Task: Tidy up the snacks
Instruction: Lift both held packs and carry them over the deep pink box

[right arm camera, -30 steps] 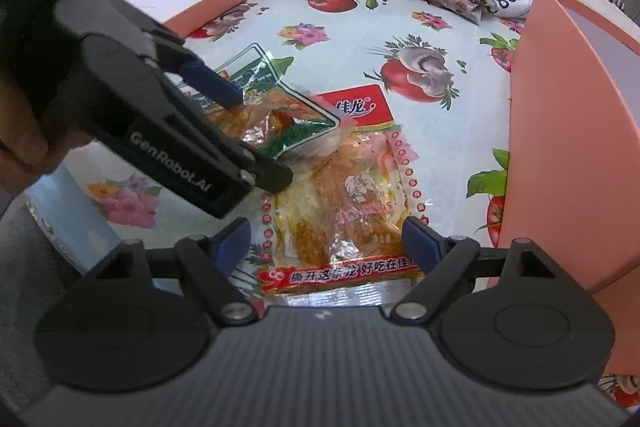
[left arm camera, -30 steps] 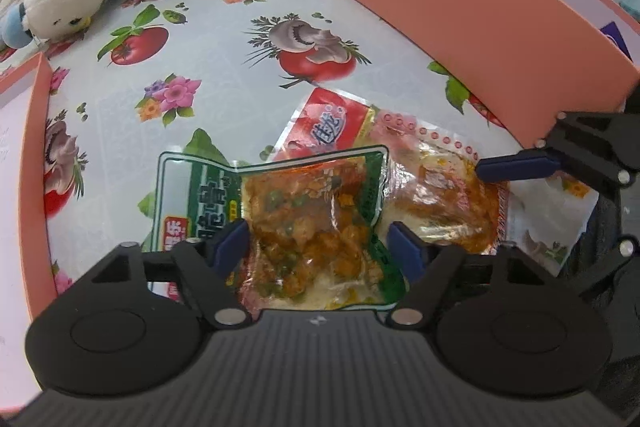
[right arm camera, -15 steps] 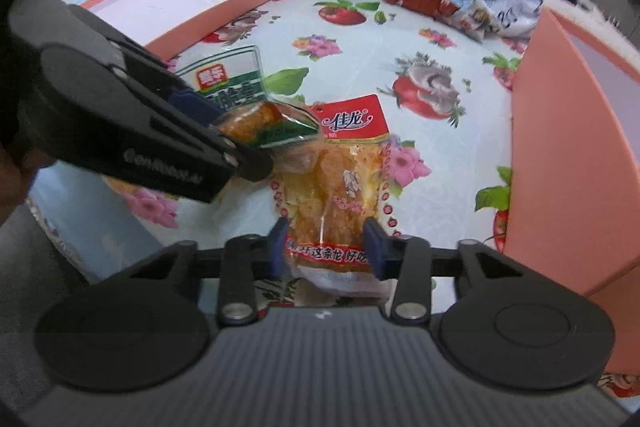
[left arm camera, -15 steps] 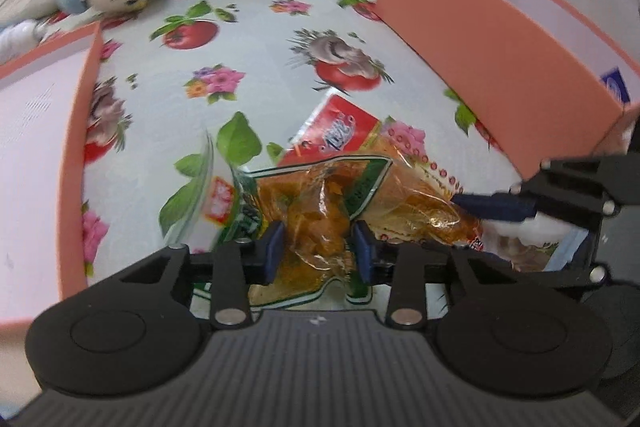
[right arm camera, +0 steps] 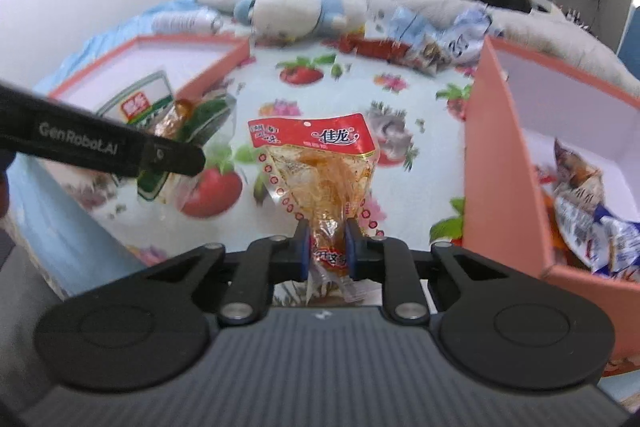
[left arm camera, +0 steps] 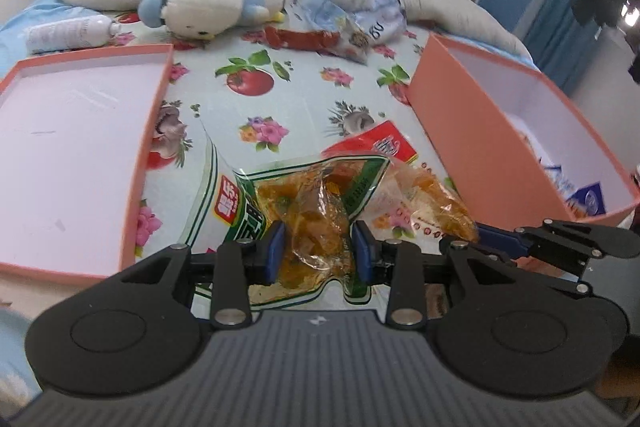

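Lifted off the cloth since a second ago: both packets, flat then between wide jaws, now pinched and raised, jaws having just been closing on each. Left view: left gripper [left arm camera: 316, 255] clamped on the near part of the green packet [left arm camera: 304, 203], blue pads pressing its bulging clear middle; long axis running near to far, green-and-red label end tipped up and to the far left, near seal hanging below the pads. Just right of it, the red packet [left arm camera: 416, 187], its near end caught by the right gripper [left arm camera: 486, 233], seen side-on at the right edge. Low tray [left arm camera: 148, 147] on the left, deep box [left arm camera: 472, 147] on the right, floral cloth [left arm camera: 304, 107] between; plush toy [left arm camera: 216, 3] and loose wrappers at the far end. Right view: right gripper [right arm camera: 327, 247] narrowly closed on the red packet [right arm camera: 316, 179] at its near seal, packet standing almost upright, long axis vertical, red header topmost and facing the camera. Green packet [right arm camera: 176, 123] to the left, held by the left gripper's black finger, above the tray's near corner. Box [right arm camera: 504, 187] to the right, already with packets inside. For the carry, probably best: keep both grips firm, raise clear of the box wall before swinging right, move one packet at a time so they don't snag, lower inside before letting go. Which container each belongs in, impossible to tell.
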Action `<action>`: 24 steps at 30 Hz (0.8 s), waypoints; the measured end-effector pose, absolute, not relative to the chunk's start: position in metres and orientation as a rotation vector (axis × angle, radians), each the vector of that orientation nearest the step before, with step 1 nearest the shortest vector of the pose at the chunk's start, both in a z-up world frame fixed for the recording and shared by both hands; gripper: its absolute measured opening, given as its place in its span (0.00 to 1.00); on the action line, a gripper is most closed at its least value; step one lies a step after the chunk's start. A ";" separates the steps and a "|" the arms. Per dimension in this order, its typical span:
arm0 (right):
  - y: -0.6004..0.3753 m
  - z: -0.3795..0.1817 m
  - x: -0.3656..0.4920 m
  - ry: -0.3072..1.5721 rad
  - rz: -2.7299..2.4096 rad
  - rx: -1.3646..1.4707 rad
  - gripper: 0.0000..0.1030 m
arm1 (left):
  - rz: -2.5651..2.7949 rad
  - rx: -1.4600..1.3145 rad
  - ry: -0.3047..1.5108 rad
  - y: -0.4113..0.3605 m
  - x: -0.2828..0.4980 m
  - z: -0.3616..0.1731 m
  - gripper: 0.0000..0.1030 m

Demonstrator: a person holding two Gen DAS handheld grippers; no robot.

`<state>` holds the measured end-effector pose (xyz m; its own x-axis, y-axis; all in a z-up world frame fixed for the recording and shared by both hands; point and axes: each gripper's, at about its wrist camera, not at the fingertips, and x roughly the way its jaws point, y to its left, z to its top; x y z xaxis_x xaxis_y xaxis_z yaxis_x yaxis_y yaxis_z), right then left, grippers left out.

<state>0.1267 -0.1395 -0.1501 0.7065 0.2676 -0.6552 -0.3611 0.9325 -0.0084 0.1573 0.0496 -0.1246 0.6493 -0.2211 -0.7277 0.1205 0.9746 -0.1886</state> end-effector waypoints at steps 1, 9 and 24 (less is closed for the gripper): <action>-0.141 -0.145 0.125 0.695 0.348 -0.130 0.19 | -0.186 -0.135 0.838 0.050 0.156 -0.119 0.40; -0.158 -0.095 0.103 0.584 0.323 -0.056 0.19 | -0.163 -0.182 0.755 0.045 0.134 -0.071 0.40; -0.226 -0.043 0.050 0.483 0.160 -0.018 0.19 | -0.337 -0.213 0.709 -0.015 0.104 -0.035 0.40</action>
